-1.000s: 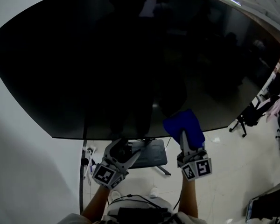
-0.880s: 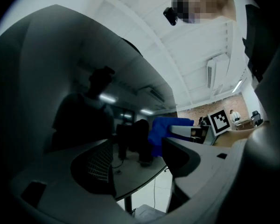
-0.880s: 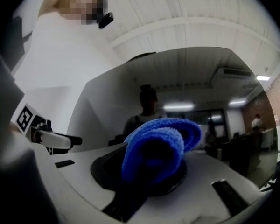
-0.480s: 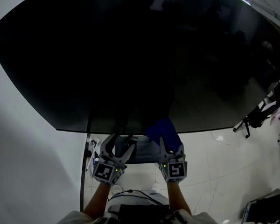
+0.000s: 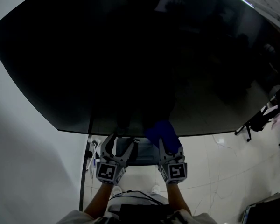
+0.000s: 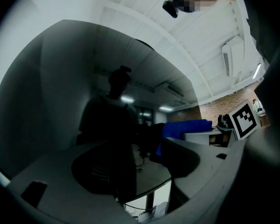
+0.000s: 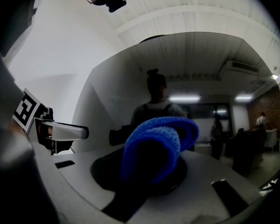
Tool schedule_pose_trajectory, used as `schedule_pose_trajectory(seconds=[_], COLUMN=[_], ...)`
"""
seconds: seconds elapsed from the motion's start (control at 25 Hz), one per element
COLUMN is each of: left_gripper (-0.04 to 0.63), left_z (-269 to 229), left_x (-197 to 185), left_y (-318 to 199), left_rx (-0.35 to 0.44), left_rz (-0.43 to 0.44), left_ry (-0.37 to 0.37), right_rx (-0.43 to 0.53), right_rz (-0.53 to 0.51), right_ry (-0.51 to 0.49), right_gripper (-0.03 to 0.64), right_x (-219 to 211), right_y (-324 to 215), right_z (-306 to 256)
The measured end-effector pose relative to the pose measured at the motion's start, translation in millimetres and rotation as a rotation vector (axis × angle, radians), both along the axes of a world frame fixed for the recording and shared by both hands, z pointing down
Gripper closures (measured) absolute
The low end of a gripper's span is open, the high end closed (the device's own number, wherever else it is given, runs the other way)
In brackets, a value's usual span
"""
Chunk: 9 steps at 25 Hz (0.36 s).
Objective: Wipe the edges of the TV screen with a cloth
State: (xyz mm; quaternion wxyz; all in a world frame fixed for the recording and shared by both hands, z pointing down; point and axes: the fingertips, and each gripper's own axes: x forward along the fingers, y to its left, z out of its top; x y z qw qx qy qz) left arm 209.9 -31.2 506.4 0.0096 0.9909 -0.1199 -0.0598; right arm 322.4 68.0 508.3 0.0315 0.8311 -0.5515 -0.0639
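Note:
The big black TV screen [image 5: 130, 55] fills most of the head view, and its bottom edge [image 5: 200, 134] runs just above both grippers. My right gripper [image 5: 170, 144] is shut on a folded blue cloth [image 5: 161, 132], which lies against that bottom edge near the middle. In the right gripper view the blue cloth [image 7: 158, 141] bulges between the jaws of the right gripper [image 7: 151, 169], facing the glossy screen [image 7: 214, 78]. My left gripper [image 5: 121, 143] stands open just left of it, below the edge, holding nothing. The left gripper view also shows the cloth [image 6: 186, 127] at the right.
A dark TV stand base [image 5: 142, 152] sits under the screen between the grippers. Cables [image 5: 90, 155] hang by a pole at the left. White wall [image 5: 23, 162] lies to the left, pale floor [image 5: 224, 171] to the right, with an office chair [image 5: 259, 118] at the far right.
My right gripper has carried the blue cloth leftward and slightly down along the screen's bottom edge, ending close beside the left gripper. The left gripper has hardly moved.

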Motion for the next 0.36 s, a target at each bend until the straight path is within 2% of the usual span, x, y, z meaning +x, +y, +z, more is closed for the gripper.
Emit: schedule_pose_trajectory(seconds=[0.16, 0.36], left_gripper=[0.302, 0.302], left_z=[-0.3, 5.1], left_x=[-4.8, -9.7], left_y=[-8.4, -12.9], left_rx=[-0.008, -0.039], left_rz=[-0.074, -0.142], left_ry=[-0.015, -0.034], right_rx=[0.017, 0.012], right_rz=[-0.006, 0.007], right_ry=[-0.028, 0.002], right_gripper=[0.535, 0.535], right_x=[-0.4, 6.9], right_y=[-1.1, 6.5], right_z=[-7.4, -1.6])
